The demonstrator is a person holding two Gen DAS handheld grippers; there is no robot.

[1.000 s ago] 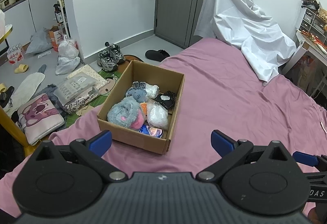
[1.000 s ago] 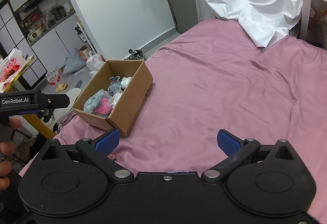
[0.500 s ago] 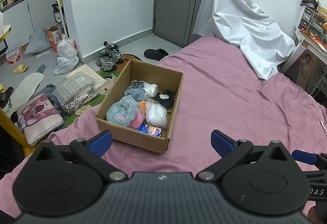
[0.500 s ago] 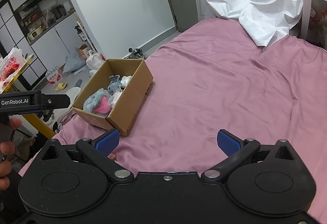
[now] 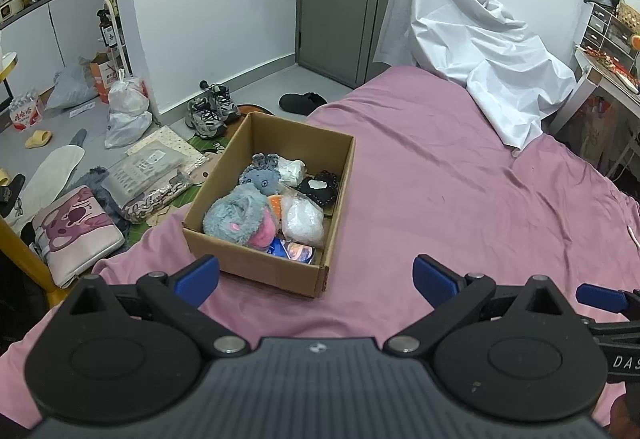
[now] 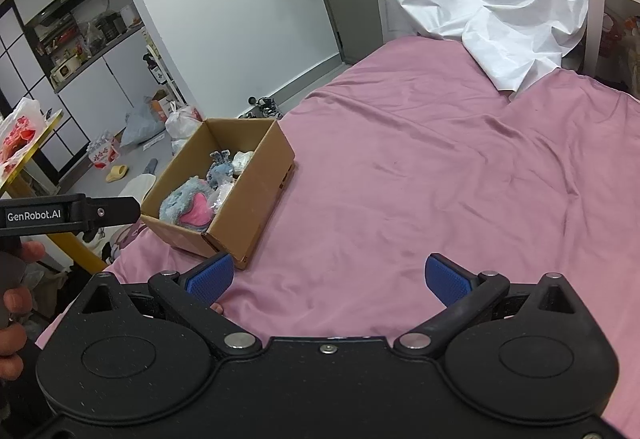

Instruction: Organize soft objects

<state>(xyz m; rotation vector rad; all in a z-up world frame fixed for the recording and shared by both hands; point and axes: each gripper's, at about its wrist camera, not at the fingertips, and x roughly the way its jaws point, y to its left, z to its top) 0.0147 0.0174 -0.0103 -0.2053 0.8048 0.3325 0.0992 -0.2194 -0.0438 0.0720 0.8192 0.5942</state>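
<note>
1. Left wrist view: my left gripper (image 5: 316,281) has its jaws spread wide with nothing between them, hovering above the pink bedsheet (image 5: 440,179). I judge it is held open and back from the cardboard box (image 5: 256,263) as a ready stance before reaching in.
2. Same view: the box sits just ahead of the jaws, nearer the left fingertip. Inside, closest to the jaws, lies a grey-and-pink plush (image 5: 240,217); beside it towards the right finger is a white bagged bundle (image 5: 302,217); beyond those are a small blue plush (image 5: 262,177) and a black pouch (image 5: 322,189).
3. Right wrist view: my right gripper (image 6: 326,279) is likewise parted and empty over bare sheet. The box (image 6: 248,199) lies ahead and well off to the left of the jaws, its near corner just past the left fingertip.
4. Same view: the left tool's body (image 6: 68,215) enters from the left edge, held by a hand (image 6: 14,299). Its jaws are out of this frame.
</note>
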